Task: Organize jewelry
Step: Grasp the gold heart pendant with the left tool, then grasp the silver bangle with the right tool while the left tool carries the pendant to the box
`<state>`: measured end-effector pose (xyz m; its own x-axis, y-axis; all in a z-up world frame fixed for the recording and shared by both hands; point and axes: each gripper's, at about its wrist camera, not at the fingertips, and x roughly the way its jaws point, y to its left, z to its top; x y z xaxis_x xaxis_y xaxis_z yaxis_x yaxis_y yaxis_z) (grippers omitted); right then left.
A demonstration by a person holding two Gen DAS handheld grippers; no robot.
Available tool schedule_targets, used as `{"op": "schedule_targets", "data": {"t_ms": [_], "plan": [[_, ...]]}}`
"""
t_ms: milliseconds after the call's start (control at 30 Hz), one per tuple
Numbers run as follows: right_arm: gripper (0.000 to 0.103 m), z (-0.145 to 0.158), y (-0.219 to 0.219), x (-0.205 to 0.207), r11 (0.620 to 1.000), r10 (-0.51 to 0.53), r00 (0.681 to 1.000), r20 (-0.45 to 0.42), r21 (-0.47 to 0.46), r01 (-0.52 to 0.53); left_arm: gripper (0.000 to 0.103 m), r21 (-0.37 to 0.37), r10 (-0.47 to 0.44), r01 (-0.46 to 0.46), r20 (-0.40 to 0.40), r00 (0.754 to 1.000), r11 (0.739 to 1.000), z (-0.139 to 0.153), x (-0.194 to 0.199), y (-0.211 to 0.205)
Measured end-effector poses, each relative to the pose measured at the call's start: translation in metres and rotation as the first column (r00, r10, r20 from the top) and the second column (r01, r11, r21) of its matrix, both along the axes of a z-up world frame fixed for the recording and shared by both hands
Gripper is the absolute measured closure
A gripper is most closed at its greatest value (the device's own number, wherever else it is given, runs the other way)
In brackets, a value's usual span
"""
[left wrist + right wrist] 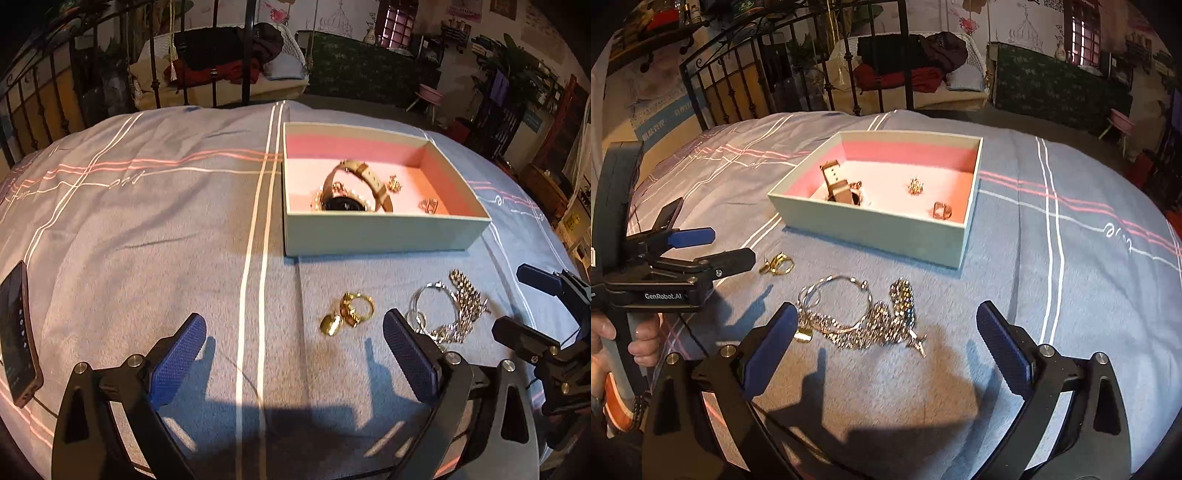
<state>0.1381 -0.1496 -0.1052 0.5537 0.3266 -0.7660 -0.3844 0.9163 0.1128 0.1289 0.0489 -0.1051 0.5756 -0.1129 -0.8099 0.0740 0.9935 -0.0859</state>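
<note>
An open box (380, 232) with a pink lining sits on the bed; it also shows in the right wrist view (871, 225). Inside lie a watch (345, 199) and two small gold pieces (394, 182). On the blanket in front lie gold rings with a heart charm (347, 314) and a silver tangle of chains and a bangle (864, 317). My left gripper (295, 343) is open and empty, just short of the gold rings. My right gripper (886, 332) is open and empty, with the silver tangle between its fingertips.
A phone (18, 332) lies at the left edge of the blue striped blanket (147, 221). A black iron bed rail (757, 81) stands behind the bed. The other hand-held gripper shows in each view, the right one (546, 321) and the left one (701, 254).
</note>
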Motion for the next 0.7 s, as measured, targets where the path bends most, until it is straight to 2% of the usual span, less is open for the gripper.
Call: {"op": "schedule_targets", "data": {"t_ms": [133, 300, 400, 467, 567, 700], "plan": [[0.007, -0.013, 0.003, -0.008, 1.0, 0.009, 0.998, -0.06, 0.021, -0.008, 0.029, 0.058, -0.042, 0.043, -0.023, 0.999, 0.997, -0.015, -0.003, -0.01], [0.007, -0.016, 0.003, -0.01, 1.0, 0.012, 0.998, -0.068, 0.013, -0.011, 0.043, 0.074, -0.123, 0.123, -0.005, 0.992, 0.99, -0.015, 0.001, -0.02], [0.007, -0.017, 0.004, -0.008, 1.0, 0.009, 0.998, -0.069, 0.015, -0.008, 0.07, 0.026, -0.172, 0.172, -0.007, 0.985, 0.985, -0.015, 0.006, -0.023], [0.007, -0.017, 0.004, -0.009, 1.0, 0.012, 0.998, -0.068, 0.011, -0.012, 0.088, 0.038, -0.183, 0.183, 0.004, 0.983, 0.982, -0.014, 0.005, -0.027], [0.007, -0.016, 0.007, -0.009, 1.0, 0.021, 0.998, -0.065, 0.008, -0.02, 0.09, 0.061, -0.189, 0.187, 0.019, 0.982, 0.98, -0.014, 0.001, -0.031], [0.007, -0.012, 0.019, 0.0, 0.998, 0.056, 0.997, -0.047, -0.002, -0.056, 0.09, 0.033, -0.167, 0.166, 0.019, 0.986, 0.986, -0.012, -0.002, -0.027]]}}
